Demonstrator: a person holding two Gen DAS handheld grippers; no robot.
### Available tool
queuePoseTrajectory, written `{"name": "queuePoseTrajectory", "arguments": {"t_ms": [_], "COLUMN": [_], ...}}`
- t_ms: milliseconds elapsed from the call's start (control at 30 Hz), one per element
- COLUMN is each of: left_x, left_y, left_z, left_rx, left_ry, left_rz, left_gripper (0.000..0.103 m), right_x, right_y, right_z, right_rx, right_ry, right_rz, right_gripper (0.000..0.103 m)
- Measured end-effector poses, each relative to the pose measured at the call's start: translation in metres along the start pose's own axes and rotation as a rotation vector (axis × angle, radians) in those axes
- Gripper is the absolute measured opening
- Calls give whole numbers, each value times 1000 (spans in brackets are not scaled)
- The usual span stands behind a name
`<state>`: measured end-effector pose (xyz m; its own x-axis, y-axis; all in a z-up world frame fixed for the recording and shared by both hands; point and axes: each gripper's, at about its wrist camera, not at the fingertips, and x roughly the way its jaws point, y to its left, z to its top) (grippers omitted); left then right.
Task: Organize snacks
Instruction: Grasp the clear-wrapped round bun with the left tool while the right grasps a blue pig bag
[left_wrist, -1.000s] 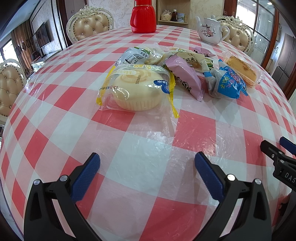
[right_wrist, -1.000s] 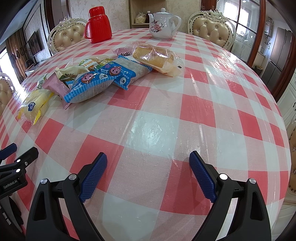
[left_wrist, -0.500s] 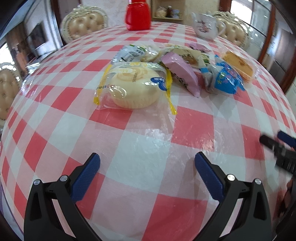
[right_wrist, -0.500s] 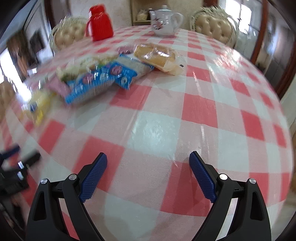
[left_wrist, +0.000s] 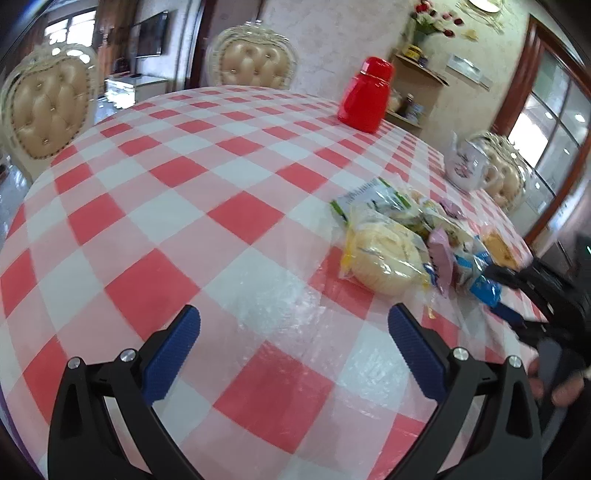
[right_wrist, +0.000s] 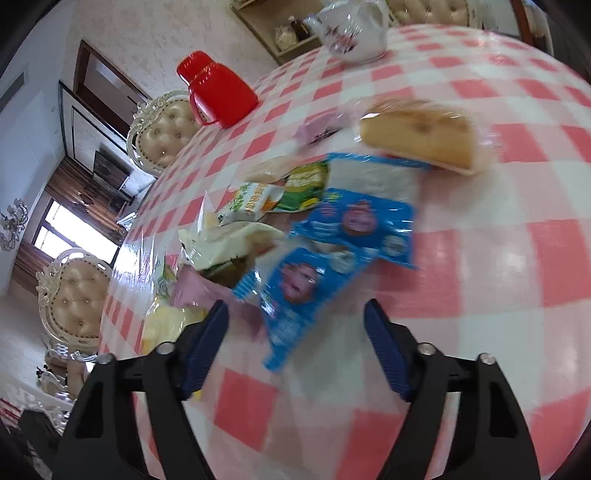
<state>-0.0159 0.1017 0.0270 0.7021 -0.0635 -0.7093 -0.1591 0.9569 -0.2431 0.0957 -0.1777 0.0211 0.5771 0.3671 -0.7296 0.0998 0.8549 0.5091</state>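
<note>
table left (left_wrist: 155, 192): bare | right: snack pile (left_wrist: 413, 240), red jug (left_wrist: 364, 96)

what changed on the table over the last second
The right gripper swung toward the snack pile; its jaws are closing around the near blue packet, not yet gripping. The left gripper turned away, open and empty, so the pile sits at its right. Snacks, red jug and teapot stayed put.

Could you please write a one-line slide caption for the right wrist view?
Right gripper, jaws closing, nears a blue snack packet in the pile on the checked table.
</note>
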Motion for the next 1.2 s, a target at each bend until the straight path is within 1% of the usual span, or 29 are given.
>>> {"name": "queuePoseTrajectory", "arguments": {"t_ms": [33, 67, 100, 167, 267, 367, 433, 500, 533, 600, 633, 667, 700, 733, 800, 900, 933, 967, 1000, 1100, 1133, 1200], "left_x": [2, 3, 4, 6, 19, 37, 49, 66, 73, 92, 99, 106, 105, 101, 96, 88, 85, 82, 78, 65, 61, 54], "left_y": [-5, -7, -11, -18, -33, -55, -70, -89, -93, -100, -100, -100, -100, -100, -96, -89, -86, -85, -81, -72, -69, -64], "left_z": [1, 2, 2, 4, 13, 24, 30, 36, 38, 39, 39, 37, 37, 38, 37, 38, 39, 39, 38, 35, 33, 29], "left_rx": [16, 22, 26, 35, 67, 120, 154, 213, 231, 262, 268, 277, 288, 302, 304, 265, 255, 245, 226, 183, 169, 147], "left_ry": [13, 19, 26, 31, 32, 58, 67, 85, 96, 130, 148, 179, 170, 144, 131, 114, 106, 98, 87, 62, 57, 49], "left_rz": [-15, -27, -36, -40, -21, -15, -9, 24, 34, 81, 75, 81, 84, 75, 46, 22, 18, 15, 8, -14, -23, -38], "left_gripper": [102, 102, 102, 102, 102, 102, 102, 102, 102, 102, 102, 98, 87, 80, 73, 70, 70, 70, 70, 70, 70, 70], "right_x": [4, 6, 7, 0, -23, -48, -57, -64, -65, -69, -71, -72, -71, -70, -66, -59, -55, -53, -51, -34, -28, -20], "right_y": [-1, -4, -8, -14, -17, -19, -23, -27, -29, -30, -31, -32, -35, -36, -37, -30, -28, -27, -26, -15, -13, -9], "right_z": [1, 0, -2, -5, -10, -15, -21, -27, -28, -31, -33, -35, -36, -38, -38, -39, -39, -40, -40, -33, -32, -30], "right_rx": [8, 13, 21, 21, -20, -54, -64, -65, -65, -76, -82, -84, -83, -84, -84, -130, -139, -141, -144, -187, -195, -204], "right_ry": [-1, -3, 0, -8, -74, -138, -149, -147, -147, -150, -149, -144, -129, -116, -95, -86, -81, -79, -77, -65, -53, -43], "right_rz": [13, 28, 66, 84, 77, 88, 107, 123, 126, 130, 130, 133, 141, 142, 125, 28, 9, -9, -23, -87, -101, -123], "right_gripper": [60, 47, 42, 34, 31, 26, 26, 25, 25, 25, 25, 25, 25, 25, 28, 33, 45, 61, 66, 69, 74, 78]}}
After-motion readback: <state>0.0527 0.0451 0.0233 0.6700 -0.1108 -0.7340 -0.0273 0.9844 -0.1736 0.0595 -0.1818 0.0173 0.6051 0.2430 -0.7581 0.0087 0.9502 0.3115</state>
